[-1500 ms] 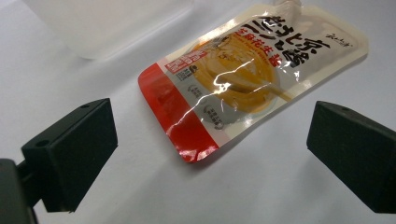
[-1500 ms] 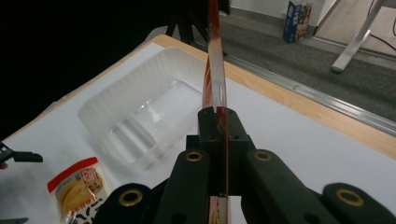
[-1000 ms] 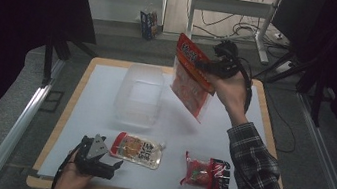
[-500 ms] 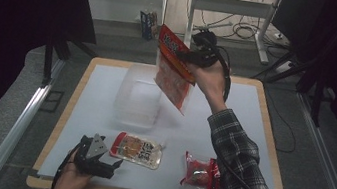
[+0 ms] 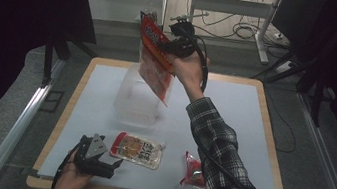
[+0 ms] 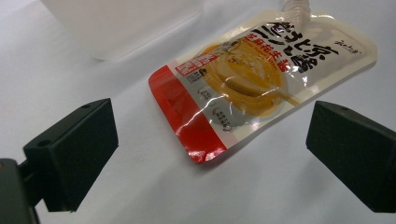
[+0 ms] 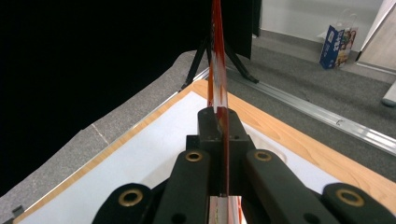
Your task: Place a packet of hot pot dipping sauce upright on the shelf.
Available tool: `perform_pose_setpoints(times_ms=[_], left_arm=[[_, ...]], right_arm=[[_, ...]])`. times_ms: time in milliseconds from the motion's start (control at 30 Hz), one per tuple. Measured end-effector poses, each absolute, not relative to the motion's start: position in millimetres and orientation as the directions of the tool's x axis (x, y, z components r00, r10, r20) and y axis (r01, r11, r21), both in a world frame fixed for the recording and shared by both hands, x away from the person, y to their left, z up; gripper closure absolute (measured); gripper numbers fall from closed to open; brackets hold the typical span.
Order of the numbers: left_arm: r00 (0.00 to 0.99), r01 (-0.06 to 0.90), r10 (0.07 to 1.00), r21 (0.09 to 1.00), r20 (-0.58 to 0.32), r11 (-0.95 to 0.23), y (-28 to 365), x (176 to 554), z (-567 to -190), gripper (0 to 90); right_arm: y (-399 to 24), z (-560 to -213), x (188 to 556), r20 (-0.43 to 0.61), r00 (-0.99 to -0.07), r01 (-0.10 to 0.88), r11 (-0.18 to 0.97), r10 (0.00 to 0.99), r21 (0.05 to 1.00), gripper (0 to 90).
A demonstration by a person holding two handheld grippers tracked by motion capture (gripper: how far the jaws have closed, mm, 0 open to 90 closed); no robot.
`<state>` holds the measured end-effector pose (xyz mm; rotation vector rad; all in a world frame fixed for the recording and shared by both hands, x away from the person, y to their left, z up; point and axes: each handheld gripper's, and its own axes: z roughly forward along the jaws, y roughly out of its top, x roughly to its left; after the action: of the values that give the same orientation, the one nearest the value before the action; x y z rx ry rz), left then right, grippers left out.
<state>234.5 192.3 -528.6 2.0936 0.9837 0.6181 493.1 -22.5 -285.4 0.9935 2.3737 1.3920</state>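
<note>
Red snack packet (image 5: 156, 60): flat, glossy bag, red with a paler printed panel; held up in the air over the far half of the table, hanging tilted with its top edge highest and lower corner pointing down, in front of the clear plastic tub (image 5: 136, 99). In the right gripper view the packet (image 7: 217, 70) is seen edge-on, a thin red line standing upright. Clear plastic tub: see-through, open-topped, standing on the white mat directly below the packet

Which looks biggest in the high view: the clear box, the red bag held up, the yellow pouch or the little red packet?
1. clear box
2. red bag, though held nearer the camera, so unsure
3. yellow pouch
4. little red packet, partly hidden by the sleeve
</note>
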Motion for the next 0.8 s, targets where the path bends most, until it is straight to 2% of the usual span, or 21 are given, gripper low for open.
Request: perform_pose_setpoints(times_ms=[333, 600, 700, 800], left_arm=[[0.594, 0.443, 0.797, 0.782, 0.111, -0.438, 191.5, 234.3, -528.4, 2.1], [0.594, 0.443, 0.796, 0.780, 0.114, -0.442, 191.6, 234.4, -528.5, 1.9], [0.594, 0.442, 0.796, 0.781, 0.114, -0.441, 191.5, 234.4, -528.5, 1.9], [0.594, 0.443, 0.796, 0.779, 0.116, -0.443, 191.4, 234.4, -528.6, 2.0]], right_arm=[[6.4, -301.0, 502.3, 0.162, -0.736, 0.456, 0.304, 0.657, 0.836, 88.6], [15.7, -332.4, 511.9, 0.150, -0.723, 0.478, 0.330, 0.675, 0.814, 88.6], [13.1, -344.6, 517.6, 0.179, -0.712, 0.500, 0.312, 0.679, 0.808, 88.6], [12.1, -354.2, 522.9, 0.150, -0.707, 0.501, 0.339, 0.691, 0.796, 88.6]])
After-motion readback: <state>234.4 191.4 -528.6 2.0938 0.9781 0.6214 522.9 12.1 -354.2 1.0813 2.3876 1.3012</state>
